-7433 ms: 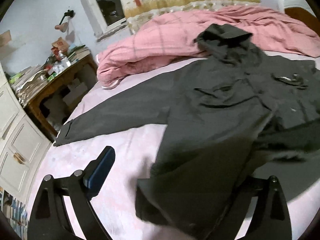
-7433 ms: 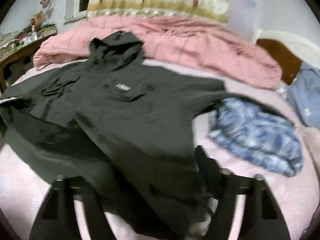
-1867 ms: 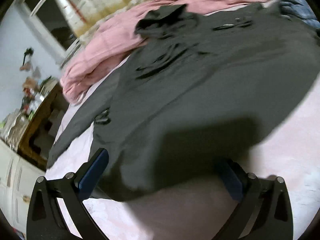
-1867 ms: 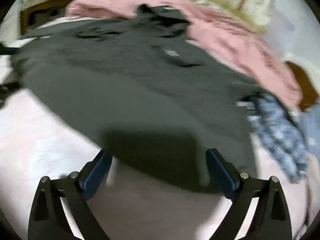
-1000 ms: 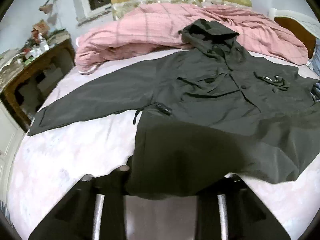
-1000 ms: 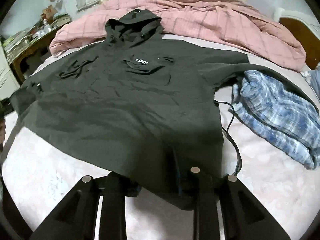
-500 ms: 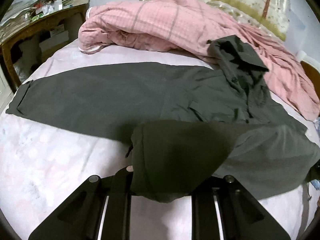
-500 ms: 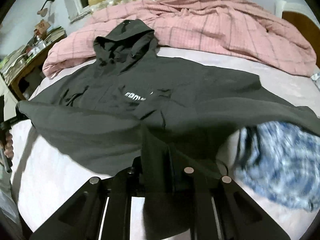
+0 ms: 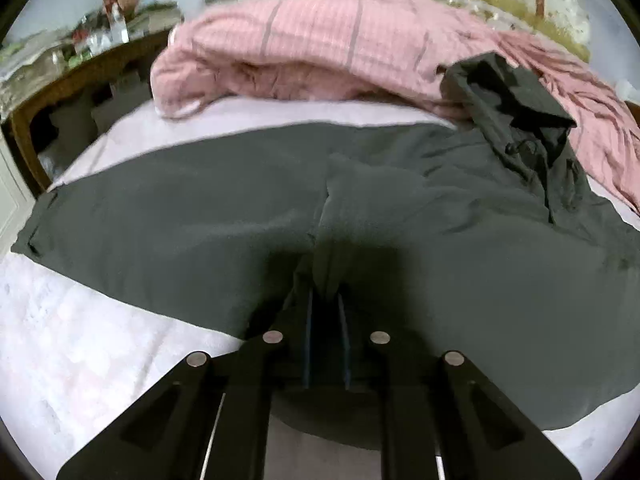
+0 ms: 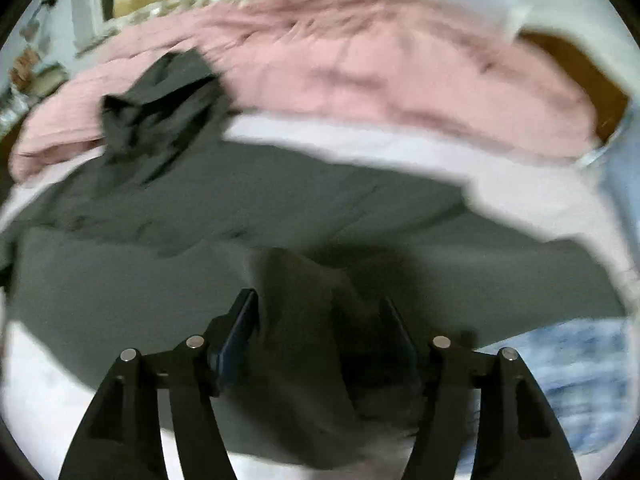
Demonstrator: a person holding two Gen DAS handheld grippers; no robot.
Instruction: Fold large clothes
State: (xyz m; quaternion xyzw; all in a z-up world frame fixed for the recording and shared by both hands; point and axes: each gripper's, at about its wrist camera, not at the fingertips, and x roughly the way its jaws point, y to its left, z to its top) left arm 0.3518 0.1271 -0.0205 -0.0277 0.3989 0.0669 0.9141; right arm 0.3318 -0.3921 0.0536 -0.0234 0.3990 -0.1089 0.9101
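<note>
- Two grippers, one garment: a large dark green hooded jacket [image 9: 420,208] lies spread front-up across the pale pink sheet [image 9: 80,340], hood toward a heaped pink quilt [image 9: 312,48].
- Left gripper [image 9: 325,300]: fingers drawn close together, pinching a bunch of the jacket's hem; cloth rises in a ridge straight from the pinch.
- Right gripper [image 10: 320,320]: jaws parted, a hump of hem cloth standing between the pads, neither pad seen pressing it. The view is blurred, so contact is uncertain.
- Step in hand, as judged: bottom hem being folded up toward the chest.
- Advice: keep both hem corners level so the fold line runs straight across.
- Advice: lay the hem short of the hood [image 9: 508,96], flat on the body.
- Risk: an uneven release may let the right corner slump and skew the edge.
- Also present: blue plaid garment [image 10: 560,364], just beside the right sleeve; keep the fold clear of it.
</note>
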